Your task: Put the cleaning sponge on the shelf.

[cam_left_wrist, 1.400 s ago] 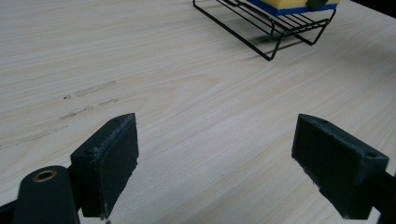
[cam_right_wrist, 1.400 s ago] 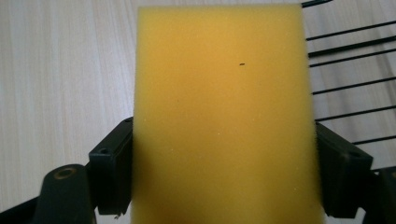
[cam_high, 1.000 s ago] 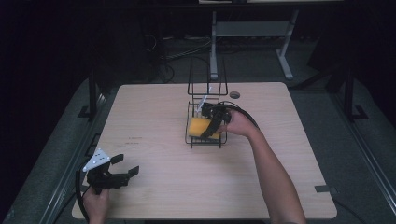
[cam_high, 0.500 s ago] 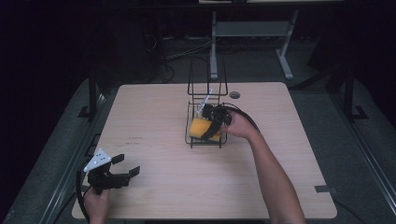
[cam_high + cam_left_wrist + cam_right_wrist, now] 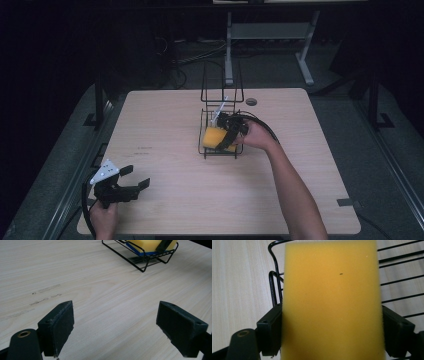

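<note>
The right gripper point(image 5: 332, 335) has its jaws clamped on either side of a yellow sponge point(image 5: 332, 300), pressing its long edges. Compared with a second ago the sponge sits a little lower and nearer the front of the black wire rack point(image 5: 220, 150), and the hand point(image 5: 252, 135) has crept slightly toward the person; I judge the sponge is being set down into the rack's tray, or is about to be let go there. The left gripper point(image 5: 122, 332) has not moved: its jaws stand wide apart with nothing between them, above bare wood at the near left corner of the bench point(image 5: 165, 125), well apart from the rack.

The right gripper view gives the grip itself, both pads against foam, with rack wires behind. The left gripper view adds what that one hides: a blue layer under the yellow (the scouring side, probably), resting on the rack's bottom wires. The high view alone places the rack near the bench's middle, its tall back frame upright.
</note>
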